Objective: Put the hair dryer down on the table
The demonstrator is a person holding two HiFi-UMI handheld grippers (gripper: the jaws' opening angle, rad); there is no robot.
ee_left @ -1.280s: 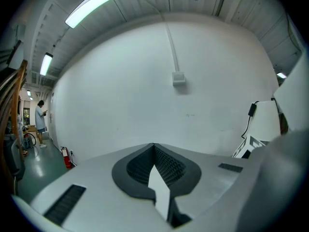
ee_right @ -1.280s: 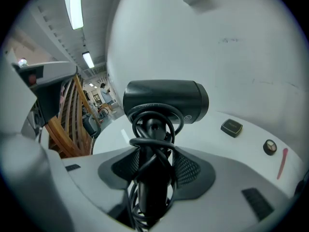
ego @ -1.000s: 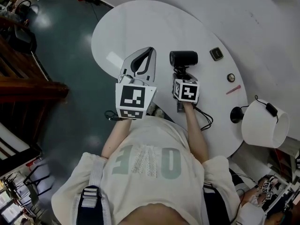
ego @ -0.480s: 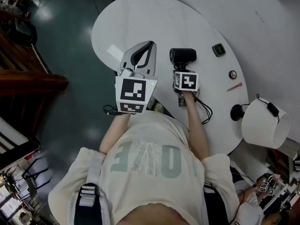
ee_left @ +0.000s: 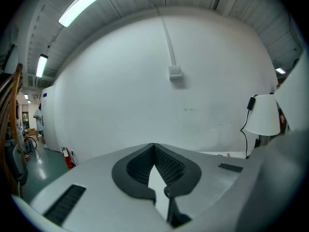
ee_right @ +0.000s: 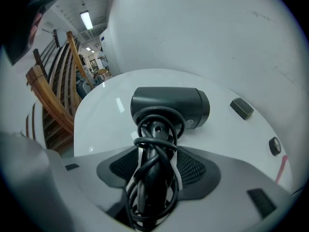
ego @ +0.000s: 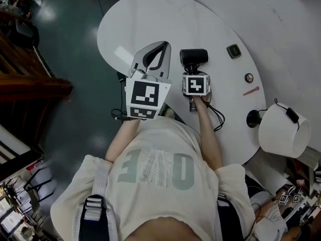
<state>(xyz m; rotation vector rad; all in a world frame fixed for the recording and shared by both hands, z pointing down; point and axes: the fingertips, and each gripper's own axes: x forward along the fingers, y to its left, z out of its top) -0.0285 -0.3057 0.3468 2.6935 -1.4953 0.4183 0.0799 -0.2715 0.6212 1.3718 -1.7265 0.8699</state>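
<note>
A black hair dryer point(ego: 194, 56) lies on the white table point(ego: 150, 19), its barrel crosswise and its handle toward me. Its cord is wound round the handle point(ee_right: 153, 178). My right gripper point(ego: 194, 71) straddles that handle, and its jaws are opening. In the right gripper view thin white slivers show on both sides of the handle between the pads point(ee_right: 193, 168), so my right gripper point(ee_right: 157, 151) no longer presses on it. My left gripper point(ego: 162, 45) hovers left of the dryer. It is shut and empty, and my left gripper point(ee_left: 154, 146) has its tips meeting.
A white-shaded lamp point(ego: 283, 132) stands at the table's right end. A small black box point(ego: 232, 51), a round knob point(ego: 249, 77) and a pink pen point(ego: 250, 91) lie right of the dryer. A black cable point(ego: 218, 119) trails by my right forearm. The table edge and dark floor point(ego: 70, 59) are to the left.
Both grippers and the dryer sit slightly higher in the head view than a second ago. The right gripper stays around the handle, and the dryer keeps its place on the table.
</note>
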